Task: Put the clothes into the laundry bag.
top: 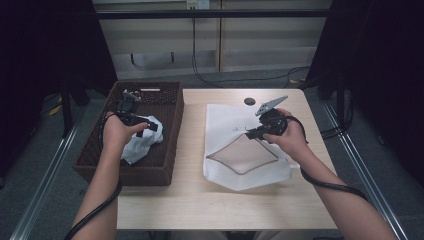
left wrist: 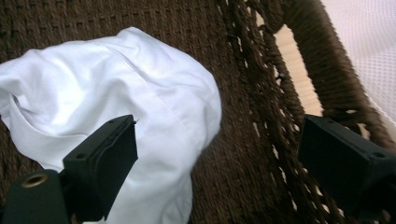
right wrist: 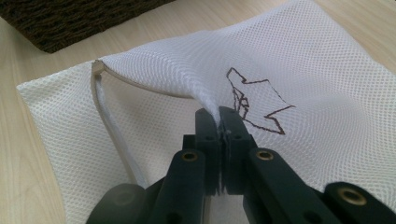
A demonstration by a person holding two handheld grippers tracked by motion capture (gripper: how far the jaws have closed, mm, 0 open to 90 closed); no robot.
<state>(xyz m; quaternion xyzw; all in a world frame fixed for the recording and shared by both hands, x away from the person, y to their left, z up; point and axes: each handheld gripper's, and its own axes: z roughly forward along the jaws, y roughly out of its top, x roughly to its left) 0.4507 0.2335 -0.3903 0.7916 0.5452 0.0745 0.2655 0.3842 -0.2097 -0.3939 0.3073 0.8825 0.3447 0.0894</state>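
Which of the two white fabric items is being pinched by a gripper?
The flat mesh bag on the table, its top layer pinched by the right gripper. The crumpled cloth in the wicker basket lies ungripped under the open left gripper.

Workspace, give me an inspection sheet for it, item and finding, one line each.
Surface: light wood table, a dark round spot near its far edge.
Job's things: white mesh bag lying on the table, mouth held open; white cloth bunched in the brown wicker basket at the table's left.
Clutter: small items in the basket's far corner, too small to tell.
Grippers: left gripper open over the cloth; right gripper shut on the mesh bag's top layer, lifting it.
Cables: one trails from each gripper along the forearm; more lie on the floor beyond the table.
Surroundings: pale cabinet behind, dark curtains at both sides.
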